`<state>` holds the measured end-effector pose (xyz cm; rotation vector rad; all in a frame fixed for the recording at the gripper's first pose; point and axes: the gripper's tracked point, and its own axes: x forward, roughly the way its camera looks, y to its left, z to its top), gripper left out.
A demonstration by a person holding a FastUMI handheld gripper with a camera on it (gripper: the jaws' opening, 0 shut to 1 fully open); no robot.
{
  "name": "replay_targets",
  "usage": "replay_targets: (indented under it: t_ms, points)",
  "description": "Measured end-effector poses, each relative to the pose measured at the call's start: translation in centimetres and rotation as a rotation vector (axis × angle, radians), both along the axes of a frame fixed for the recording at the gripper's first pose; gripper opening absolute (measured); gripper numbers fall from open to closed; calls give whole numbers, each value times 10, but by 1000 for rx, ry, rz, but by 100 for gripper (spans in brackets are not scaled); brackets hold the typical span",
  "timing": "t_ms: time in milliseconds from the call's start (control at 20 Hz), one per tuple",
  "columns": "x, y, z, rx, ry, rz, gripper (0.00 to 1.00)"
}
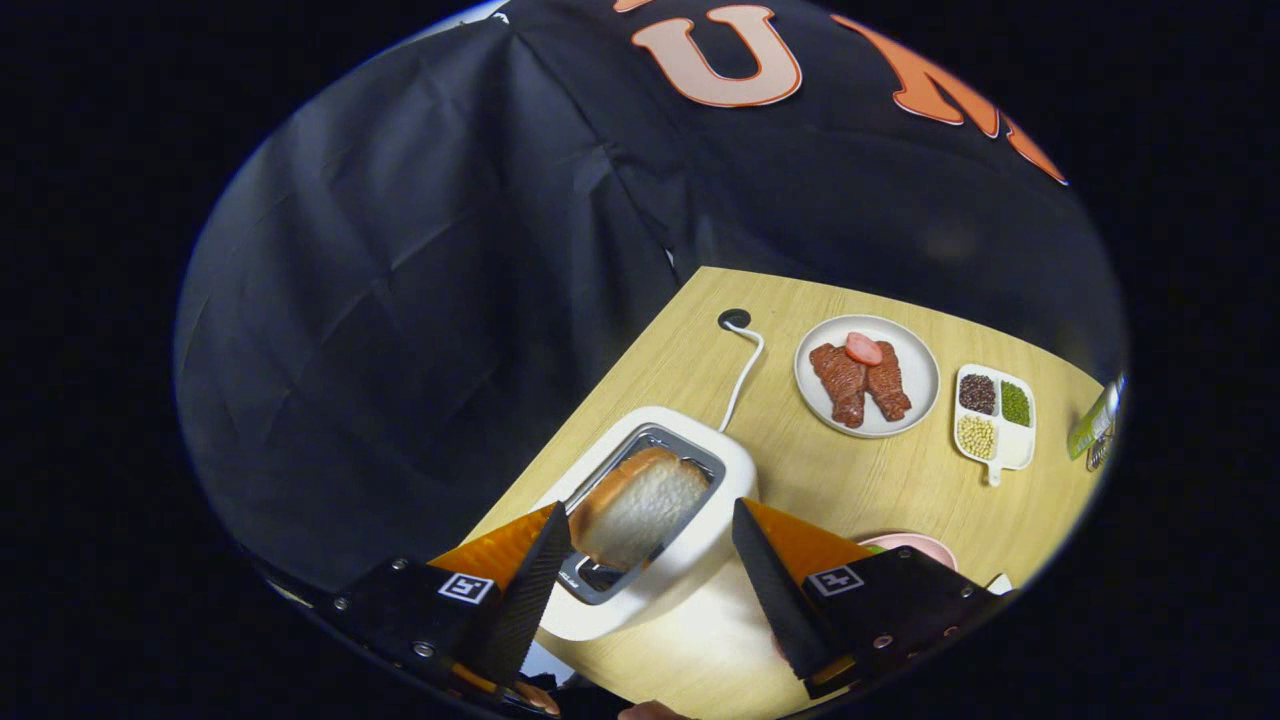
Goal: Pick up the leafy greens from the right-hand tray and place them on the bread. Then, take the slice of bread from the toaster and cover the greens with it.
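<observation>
We find the gripper poised above the white toaster, its two fingers spread wide and holding nothing. The slice of bread stands in the toaster's slot, its upper part risen clear of the metal rim, and it lies between the fingers, closer to the left one. Neither finger appears to touch it.

We judge the step in hand to be the taking of this slice. The leafy greens and the bread they belong on are not confirmed from this position; only the edge of a pink plate appears behind the right finger, and we cannot tell what it carries.

Recommendations for the grasp: centre the slice between the fingers before closing, since it now sits off toward the left one. Lower far enough to seat the pads on the broad faces of the slice, below the crust, but short of the slot's rim. Close gently, as the bread looks soft and may crush. Lift straight along the slot so the slice does not catch.

Beyond the toaster, on the wooden table, we note its white cord, a plate of meat and a divided dish of beans, all well apart from the work.
</observation>
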<state>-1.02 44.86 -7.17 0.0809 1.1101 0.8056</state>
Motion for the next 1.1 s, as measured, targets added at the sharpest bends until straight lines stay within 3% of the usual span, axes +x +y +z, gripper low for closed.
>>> replay_targets:
  t_ms: [400, 600, 800, 1050, 1100]
  points:
    - [3, 26, -7, -91, 22, 36, 94]
    - [-1, 27, -20, -162, 53, 41, 84]
    - [1, 16, -34, -210, 84, 27, 65]
    - [6, 5, -32, -198, 77, 8, 19]
    - [5, 3, -29, -189, 76, 12, 17]
